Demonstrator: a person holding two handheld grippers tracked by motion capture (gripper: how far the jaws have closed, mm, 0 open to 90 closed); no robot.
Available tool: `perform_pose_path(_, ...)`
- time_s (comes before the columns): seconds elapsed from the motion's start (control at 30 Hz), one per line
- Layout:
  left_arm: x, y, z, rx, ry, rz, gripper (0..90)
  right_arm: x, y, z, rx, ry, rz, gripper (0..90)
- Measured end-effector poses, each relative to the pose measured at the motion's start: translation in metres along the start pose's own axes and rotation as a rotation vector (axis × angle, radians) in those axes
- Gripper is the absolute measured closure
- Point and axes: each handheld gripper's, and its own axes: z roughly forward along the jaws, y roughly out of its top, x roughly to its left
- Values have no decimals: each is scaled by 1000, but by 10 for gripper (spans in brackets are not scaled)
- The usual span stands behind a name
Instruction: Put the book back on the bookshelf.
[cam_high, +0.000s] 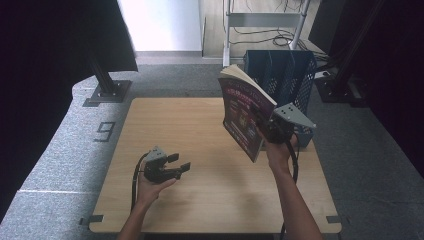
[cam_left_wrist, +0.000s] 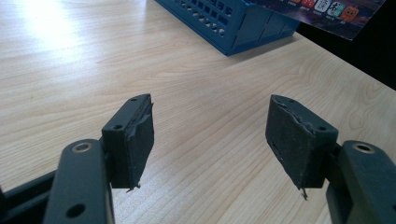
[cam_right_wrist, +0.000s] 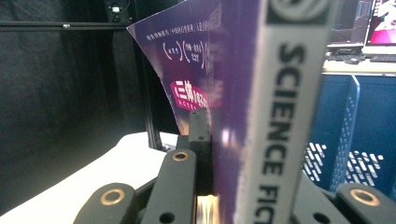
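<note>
**Asker:** Looking down from above, what are the hands doing?

**Describer:** On the right, the person's forearm reaches in from the near edge, wrist bent upward. The right gripper (cam_high: 270, 127) is raised above the right part of the table, its jaws clamped on a purple paperback book (cam_high: 242, 112). This book is off the surface, tilted, with its page edges facing up and to the far side. In the right gripper view the book (cam_right_wrist: 243, 93) stands between the black jaws, spine toward the camera, with grey lettering on it.

**Asker:** And the left hand?

**Describer:** The left forearm also comes in from the near edge. The left hand (cam_high: 152, 185) sits low at the near-left part of the table and holds the left gripper (cam_high: 179, 162) pointing right. Its jaws stand wide apart with nothing between them. In the left gripper view the two black pads (cam_left_wrist: 140, 135) hover over bare wood.

**Asker:** What is the surface like?

**Describer:** It is a light wooden table (cam_high: 190, 125). A blue mesh file rack (cam_high: 282, 80) stands at its far right corner, just behind the raised book.

**Asker:** And the room?

**Describer:** Grey carpet (cam_high: 60, 150) lies around the table, with a dark number nine marked on it at the left. Black curtains (cam_high: 50, 45) hang left and right. Cables (cam_high: 265, 32) lie on the floor at the far side, beside a pale metal stand.
</note>
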Motion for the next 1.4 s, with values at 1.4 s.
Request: perform_pose_path(1.4, 0, -2, 5, 24, -14, -8, 326, -38, 15, -9, -18, -110, 4, 820)
